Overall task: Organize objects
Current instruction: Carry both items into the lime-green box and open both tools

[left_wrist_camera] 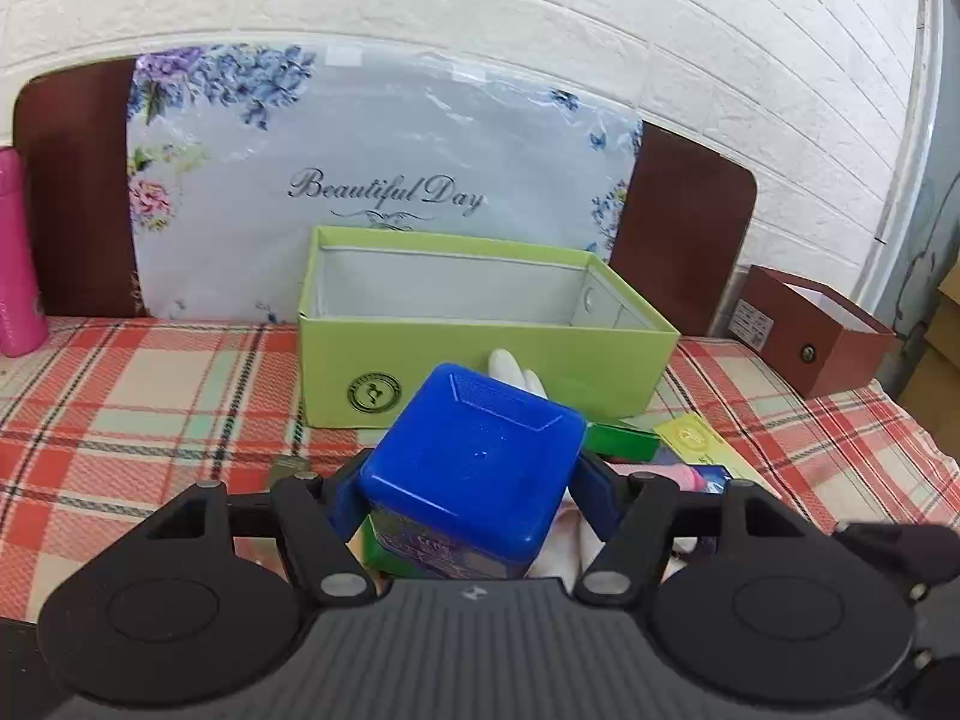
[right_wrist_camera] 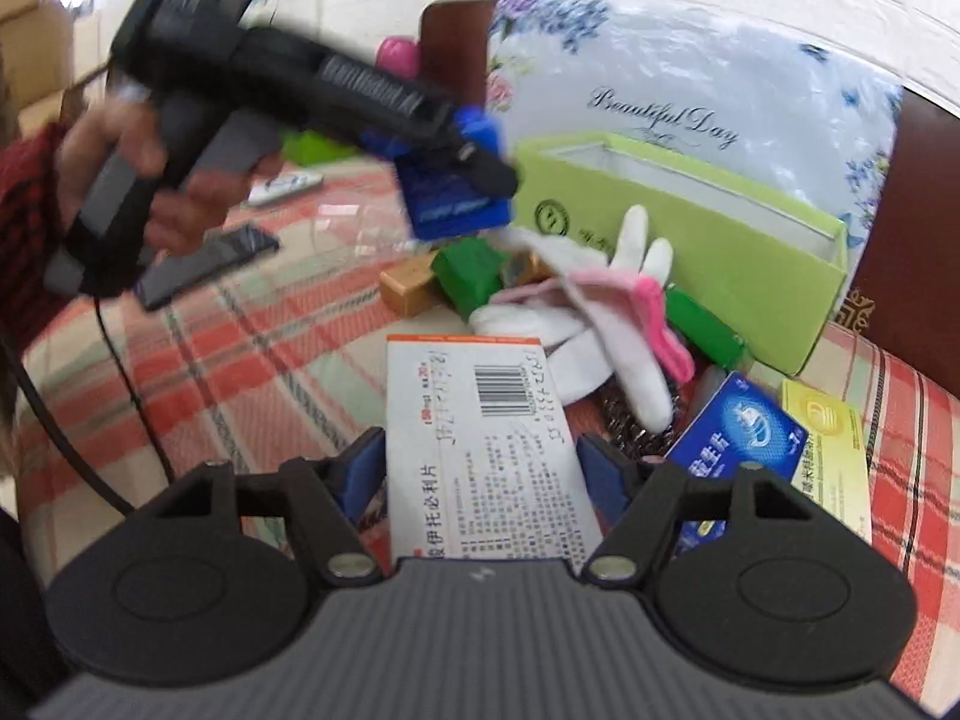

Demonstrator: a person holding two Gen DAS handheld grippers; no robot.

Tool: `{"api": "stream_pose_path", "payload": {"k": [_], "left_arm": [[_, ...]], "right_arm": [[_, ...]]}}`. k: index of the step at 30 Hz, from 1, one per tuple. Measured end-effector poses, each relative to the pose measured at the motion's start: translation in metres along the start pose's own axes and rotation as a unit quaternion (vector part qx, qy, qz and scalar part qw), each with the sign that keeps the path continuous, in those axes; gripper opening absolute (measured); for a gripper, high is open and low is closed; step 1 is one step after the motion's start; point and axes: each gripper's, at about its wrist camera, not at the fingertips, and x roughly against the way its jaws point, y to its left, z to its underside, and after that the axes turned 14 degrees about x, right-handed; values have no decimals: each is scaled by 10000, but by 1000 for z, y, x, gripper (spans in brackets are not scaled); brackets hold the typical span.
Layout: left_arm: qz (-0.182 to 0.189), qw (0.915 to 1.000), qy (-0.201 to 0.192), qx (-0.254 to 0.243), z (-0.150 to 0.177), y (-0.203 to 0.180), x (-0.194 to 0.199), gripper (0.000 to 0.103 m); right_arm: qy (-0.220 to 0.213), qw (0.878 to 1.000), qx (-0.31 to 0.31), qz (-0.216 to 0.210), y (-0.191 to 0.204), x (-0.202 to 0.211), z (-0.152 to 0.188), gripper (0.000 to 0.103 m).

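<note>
A: What fills the scene?

B: A bed in a red plaid cover (left_wrist_camera: 150, 396), and behind it a floral pillow (left_wrist_camera: 360, 180) printed "Beautiful Day". An open lime-green box (left_wrist_camera: 480, 354) sits on the cover in front of the pillow.

A: And the left gripper (left_wrist_camera: 474, 480)?

B: Its fingers are clamped on a blue-lidded tub (left_wrist_camera: 474, 462), held in the air just before the green box.

A: The right gripper (right_wrist_camera: 480, 474)?

B: It grips a white medicine carton (right_wrist_camera: 480, 450) with a barcode, both fingers against its sides.

A: Anything smaller?

B: A pile just beside the green box: a white glove (right_wrist_camera: 636, 324) with a pink cuff, a blue pill box (right_wrist_camera: 738, 438), a yellow carton (right_wrist_camera: 828, 450), a small green box (right_wrist_camera: 468, 276) and a gold block (right_wrist_camera: 408, 291).
</note>
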Motion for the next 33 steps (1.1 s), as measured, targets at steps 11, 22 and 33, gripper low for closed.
{"api": "stream_pose_path", "payload": {"k": [11,22,33], "left_arm": [[-100,9969,-638,458,-85,-24,-32,71],[-1150,9916,-274,527,-115,-3,-151,71],[-1139,9924,-63,464,-108,8,-171,89]], "right_arm": [[-744,9860,-957,1142,-109,-13,-94,69],[121,9615,-2027,1854,-191,-151,-104,69],[698,9660,-1919,1585,-207,-201,-90,78]]}}
